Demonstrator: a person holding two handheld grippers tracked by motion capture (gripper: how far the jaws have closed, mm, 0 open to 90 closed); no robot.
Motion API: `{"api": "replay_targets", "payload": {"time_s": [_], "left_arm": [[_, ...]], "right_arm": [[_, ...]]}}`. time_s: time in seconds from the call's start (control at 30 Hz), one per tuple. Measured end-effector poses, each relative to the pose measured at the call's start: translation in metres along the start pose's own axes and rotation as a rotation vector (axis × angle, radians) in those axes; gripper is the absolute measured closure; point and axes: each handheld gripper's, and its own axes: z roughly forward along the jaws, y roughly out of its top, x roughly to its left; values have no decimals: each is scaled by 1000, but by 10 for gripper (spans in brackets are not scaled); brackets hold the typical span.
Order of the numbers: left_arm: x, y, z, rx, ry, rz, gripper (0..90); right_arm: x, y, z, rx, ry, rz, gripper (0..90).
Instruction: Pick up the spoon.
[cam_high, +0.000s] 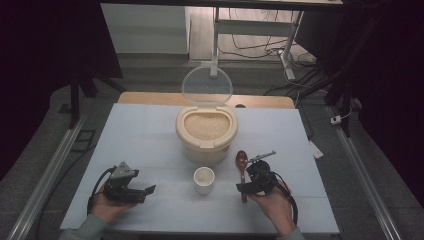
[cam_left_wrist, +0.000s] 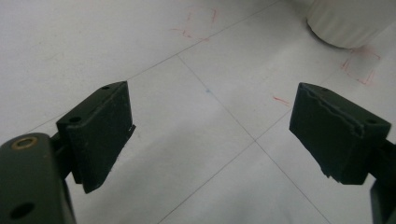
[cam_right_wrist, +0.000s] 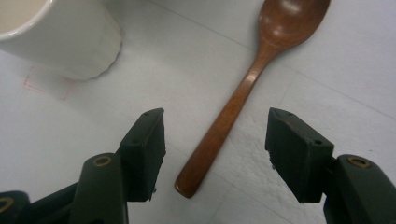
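A brown wooden spoon (cam_high: 242, 167) lies flat on the white table, bowl towards a beige tub of rice (cam_high: 206, 132). In the right gripper view the spoon (cam_right_wrist: 243, 93) has its handle end between the two jaws of my right gripper (cam_right_wrist: 215, 135), with a gap on each side and no pad touching it. That right gripper (cam_high: 243, 187) stands open, low over the table. A small white cup (cam_high: 204, 179) stands left of the spoon, and its ribbed side shows as the cup (cam_right_wrist: 60, 37). My left gripper (cam_high: 148, 191) rests at the front left, open, and between the jaws of this gripper (cam_left_wrist: 210, 121) there is bare table.
The rice tub's clear lid (cam_high: 206, 86) stands hinged up at the back. The white table (cam_high: 140, 130) carries thin grid lines and faint red marks. The cup's base (cam_left_wrist: 348, 21) shows at the top right of the left gripper view. Dark stands and cables flank the table.
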Motion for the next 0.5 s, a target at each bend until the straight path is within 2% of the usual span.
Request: {"api": "replay_targets", "payload": {"time_s": [0.2, 0.5], "left_arm": [[-1, 0, 1, -1, -6, 9, 130], [-1, 0, 2, 2, -4, 20, 130]], "right_arm": [[3, 1, 8, 18, -45, 6, 446], [7, 1, 24, 62, -68, 19, 519]]}}
